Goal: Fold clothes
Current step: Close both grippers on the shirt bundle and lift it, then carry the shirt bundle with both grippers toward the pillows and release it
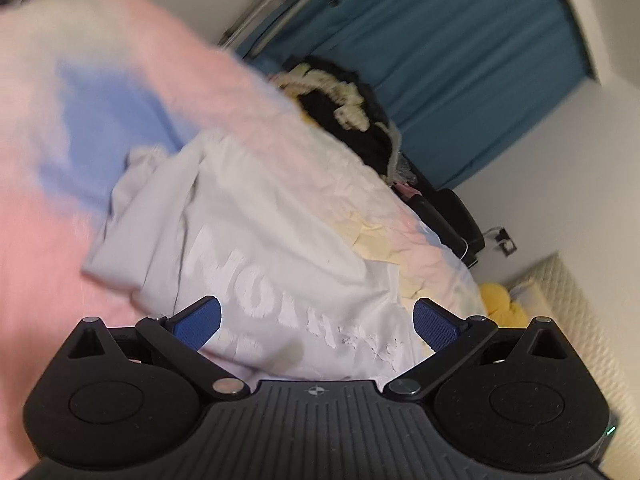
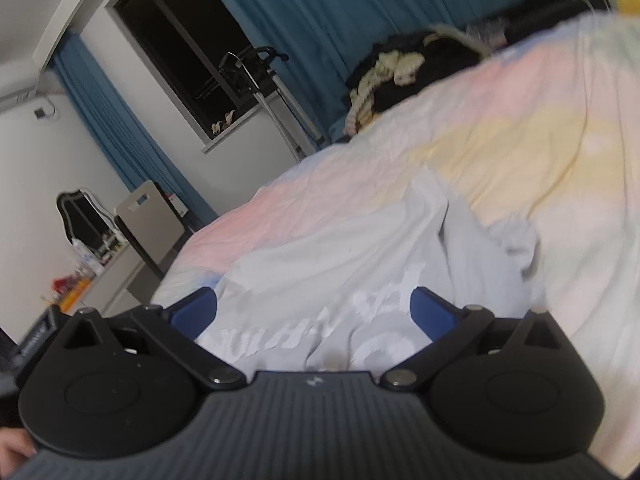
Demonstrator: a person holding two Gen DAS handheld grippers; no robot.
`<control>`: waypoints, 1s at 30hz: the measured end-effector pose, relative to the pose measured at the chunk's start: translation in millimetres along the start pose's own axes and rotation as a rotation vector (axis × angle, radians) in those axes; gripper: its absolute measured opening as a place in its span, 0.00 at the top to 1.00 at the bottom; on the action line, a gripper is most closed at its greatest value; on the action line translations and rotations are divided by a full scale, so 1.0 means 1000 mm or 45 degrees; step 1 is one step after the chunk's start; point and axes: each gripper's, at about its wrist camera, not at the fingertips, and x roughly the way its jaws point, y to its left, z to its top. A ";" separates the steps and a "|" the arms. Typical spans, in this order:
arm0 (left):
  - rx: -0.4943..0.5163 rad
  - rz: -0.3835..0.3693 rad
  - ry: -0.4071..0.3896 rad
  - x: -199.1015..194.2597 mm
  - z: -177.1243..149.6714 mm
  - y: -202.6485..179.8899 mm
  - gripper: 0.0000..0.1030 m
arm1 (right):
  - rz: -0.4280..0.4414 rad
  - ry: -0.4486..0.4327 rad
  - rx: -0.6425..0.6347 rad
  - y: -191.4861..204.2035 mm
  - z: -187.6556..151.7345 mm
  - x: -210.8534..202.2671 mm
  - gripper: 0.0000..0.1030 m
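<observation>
Teal curtains (image 2: 320, 20) are hanging across the back of a bedroom, behind a bed covered by a pastel bedspread (image 2: 500, 140) with pink, yellow and blue patches.

From the left wrist view, the left gripper (image 1: 316, 322) is standing with its blue pads spread wide and nothing pinched between them. Just beyond and beneath it, a light grey T-shirt (image 1: 248, 216) with white lettering is lying crumpled across the middle of the frame on the bedspread, one part bunching toward the upper left. Whether the pads are touching the cloth cannot be told. Past the shirt, toward the upper right, a black garment with cream trim (image 1: 340, 104) is sitting at the far edge of the bed. A yellow plush item (image 1: 500, 304) is showing at the right edge, beside a cream quilted surface.

From the right wrist view, the right gripper (image 2: 314, 316) is likewise released, its jaws fully apart, with the same grey shirt lying rumpled in the lower centre of the frame, its print partly hidden by folds. Farther out, at the upper left, a dark window (image 2: 192, 52) is showing, with a metal stand (image 2: 260, 80) in front of it, and a cluttered desk (image 2: 100, 276) is sitting at the left edge.
</observation>
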 end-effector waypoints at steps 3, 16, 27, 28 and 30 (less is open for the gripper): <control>-0.211 -0.038 0.066 0.009 0.002 0.025 0.00 | 0.062 0.082 0.233 -0.019 -0.004 0.008 0.00; -0.634 -0.061 0.075 0.049 0.000 0.081 0.02 | -0.061 0.132 0.827 -0.077 -0.020 0.027 0.00; -0.579 -0.001 -0.030 0.050 0.016 0.080 0.39 | -0.135 -0.009 0.752 -0.089 0.000 0.034 0.58; -0.576 -0.001 -0.035 0.050 0.017 0.080 0.45 | -0.144 -0.015 0.738 -0.090 -0.001 0.034 0.67; -0.567 -0.019 -0.052 0.047 0.019 0.077 0.62 | -0.142 -0.028 0.708 -0.087 -0.001 0.032 0.74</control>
